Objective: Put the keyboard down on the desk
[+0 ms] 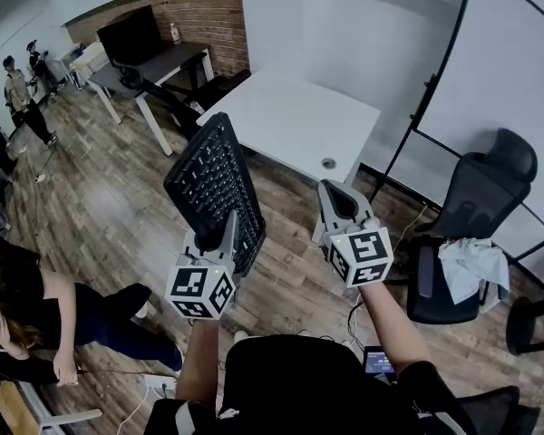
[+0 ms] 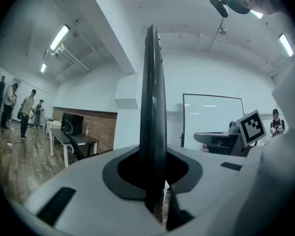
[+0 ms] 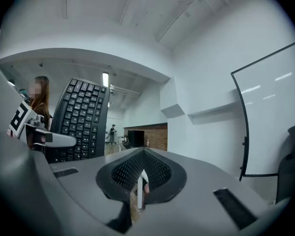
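A black keyboard [image 1: 213, 185] stands up on its short end in the air, keys facing right, with my left gripper [image 1: 219, 236] shut on its lower edge. In the left gripper view the keyboard [image 2: 153, 112] shows edge-on as a dark vertical slab pinched between the jaws. My right gripper [image 1: 338, 205] hovers to the right of it, shut and empty. From the right gripper view the keyboard [image 3: 82, 118] appears at the left with its keys toward the camera. The white desk [image 1: 295, 120] lies ahead, beyond both grippers.
A black office chair [image 1: 471, 208] with a cloth on it stands at the right by a whiteboard [image 1: 512, 80]. A second desk with a monitor [image 1: 130, 36] sits at the back left. People stand at the far left, and one person [image 1: 45, 311] crouches close on the left.
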The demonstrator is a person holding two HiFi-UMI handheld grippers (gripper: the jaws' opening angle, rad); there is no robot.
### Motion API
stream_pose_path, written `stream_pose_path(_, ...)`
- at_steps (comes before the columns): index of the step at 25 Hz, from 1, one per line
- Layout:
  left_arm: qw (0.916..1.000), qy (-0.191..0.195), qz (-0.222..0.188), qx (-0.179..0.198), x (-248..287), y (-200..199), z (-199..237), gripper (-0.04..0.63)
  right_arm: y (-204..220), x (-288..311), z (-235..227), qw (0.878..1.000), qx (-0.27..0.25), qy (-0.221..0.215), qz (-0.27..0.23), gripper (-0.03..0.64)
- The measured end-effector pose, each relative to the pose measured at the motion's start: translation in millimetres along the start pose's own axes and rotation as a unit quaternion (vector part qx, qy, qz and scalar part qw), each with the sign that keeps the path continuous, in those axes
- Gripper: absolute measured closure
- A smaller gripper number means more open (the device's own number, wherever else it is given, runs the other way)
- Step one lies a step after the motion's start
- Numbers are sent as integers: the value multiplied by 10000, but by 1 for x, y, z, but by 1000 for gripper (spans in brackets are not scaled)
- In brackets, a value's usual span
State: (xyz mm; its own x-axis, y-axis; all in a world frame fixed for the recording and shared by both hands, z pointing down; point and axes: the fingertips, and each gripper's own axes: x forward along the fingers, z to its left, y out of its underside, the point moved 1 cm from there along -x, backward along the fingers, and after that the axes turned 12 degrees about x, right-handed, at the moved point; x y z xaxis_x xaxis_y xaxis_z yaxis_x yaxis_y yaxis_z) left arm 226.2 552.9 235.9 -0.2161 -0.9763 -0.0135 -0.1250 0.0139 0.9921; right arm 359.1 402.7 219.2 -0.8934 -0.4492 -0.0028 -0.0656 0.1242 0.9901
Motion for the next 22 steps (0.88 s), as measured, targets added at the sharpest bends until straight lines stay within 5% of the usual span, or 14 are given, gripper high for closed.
stream_pose_path(22, 9997, 37, 95, -214, -1, 5, -10, 512, 22, -9, -6, 9993, 173, -104, 318, 577)
